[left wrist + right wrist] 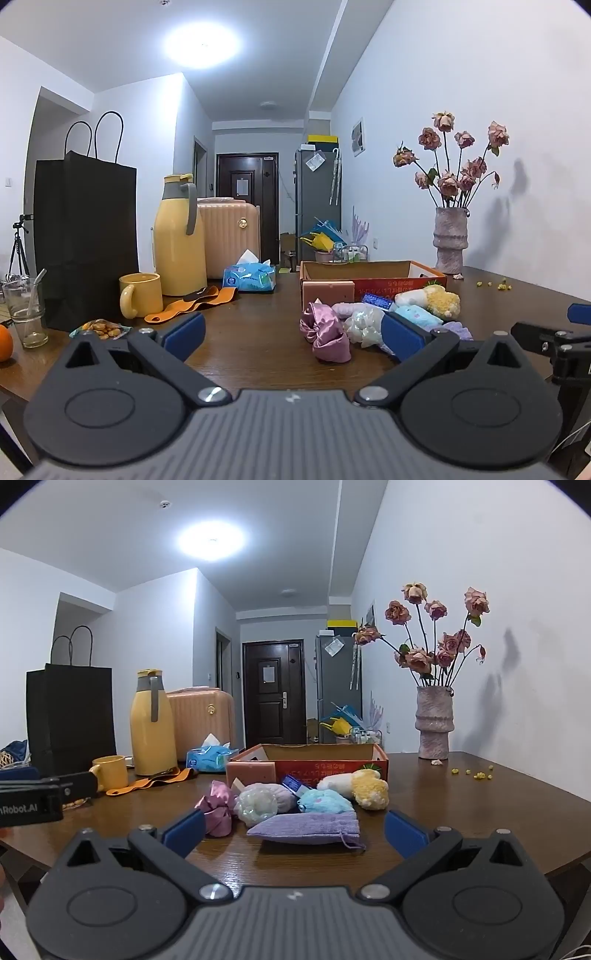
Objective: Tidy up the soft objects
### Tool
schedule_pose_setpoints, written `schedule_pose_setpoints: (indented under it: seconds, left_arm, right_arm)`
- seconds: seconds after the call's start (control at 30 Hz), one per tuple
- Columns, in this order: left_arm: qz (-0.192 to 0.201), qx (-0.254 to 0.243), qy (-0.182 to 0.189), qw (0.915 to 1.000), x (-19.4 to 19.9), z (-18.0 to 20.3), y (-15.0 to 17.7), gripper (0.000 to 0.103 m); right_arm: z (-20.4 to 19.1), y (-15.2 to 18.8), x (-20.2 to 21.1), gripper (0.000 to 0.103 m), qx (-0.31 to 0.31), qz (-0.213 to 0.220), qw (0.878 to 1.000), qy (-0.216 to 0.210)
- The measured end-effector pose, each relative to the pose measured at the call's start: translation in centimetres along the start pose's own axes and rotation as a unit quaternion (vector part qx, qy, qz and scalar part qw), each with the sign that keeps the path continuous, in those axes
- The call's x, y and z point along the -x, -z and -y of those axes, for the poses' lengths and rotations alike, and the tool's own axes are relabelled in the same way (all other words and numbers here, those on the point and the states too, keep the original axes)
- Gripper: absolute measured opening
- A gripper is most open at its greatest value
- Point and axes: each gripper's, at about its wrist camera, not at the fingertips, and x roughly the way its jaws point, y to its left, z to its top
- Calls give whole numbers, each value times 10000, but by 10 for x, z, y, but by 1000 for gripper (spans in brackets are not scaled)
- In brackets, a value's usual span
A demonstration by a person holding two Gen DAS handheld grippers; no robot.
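- Left gripper (293, 334) and right gripper (293, 830): jaws apart, holding nothing.
- Soft toys (295, 801) heaped mid-frame, before the cardboard box (317, 762).
- Risk: grabbing the purple pouch (306, 829) may drag its neighbours.

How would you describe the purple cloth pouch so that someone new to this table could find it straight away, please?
Start at the open cardboard box in the middle of the wooden table; a heap of soft things lies in front of it. The purple pouch is the piece of that heap nearest the camera. Unlike its rounded, fluffy neighbours, it lies flat, is lilac terry cloth, and has a drawstring at one end.
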Motion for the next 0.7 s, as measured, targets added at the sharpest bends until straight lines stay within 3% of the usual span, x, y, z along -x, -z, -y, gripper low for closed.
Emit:
schedule_pose_setpoints:
  seconds: [0.1,0.27,0.7]
  left_arm:
    - [-141,-85,4,9999,-5,6,-1,103]
    - [41,21,41,10000,-3,3,1,103]
    - [3,-26,48,10000,1,1,3,103]
  right_arm:
    - [1,0,0,103,-80,-17,10000,-3]
    - [2,-1,0,103,-51,8,10000,27]
    - [4,0,0,103,-154,12,9999,45]
